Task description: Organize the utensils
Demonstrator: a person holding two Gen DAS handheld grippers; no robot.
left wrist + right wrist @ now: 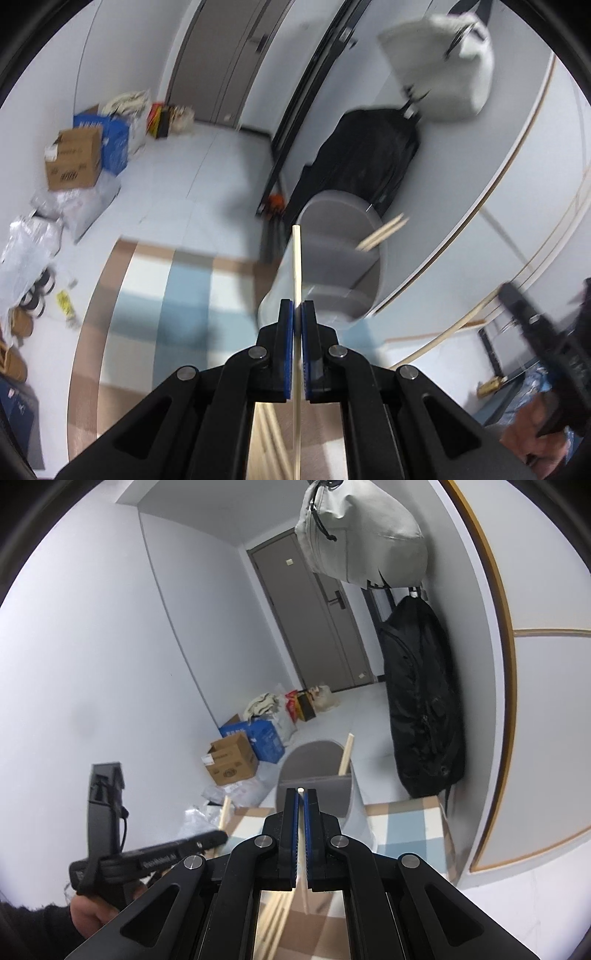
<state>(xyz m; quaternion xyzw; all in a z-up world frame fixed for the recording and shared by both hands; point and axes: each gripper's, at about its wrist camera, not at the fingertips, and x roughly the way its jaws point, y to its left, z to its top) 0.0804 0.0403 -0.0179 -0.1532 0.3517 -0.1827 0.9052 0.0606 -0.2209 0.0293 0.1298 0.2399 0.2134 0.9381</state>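
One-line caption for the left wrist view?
Left claw shut on a chopstick, aimed toward the grey holder.

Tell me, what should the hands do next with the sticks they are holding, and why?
Probably carry the left gripper forward and tip its chopstick into the grey holder. Both grippers are shut on a chopstick, the holder is just ahead, and two chopsticks already lean inside it.

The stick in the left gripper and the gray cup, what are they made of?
The stick looks like pale bare wood or bamboo: matte, cream, thin and straight. The gray cup looks like matte plastic, smooth with rounded edges, though blur leaves that unsure.
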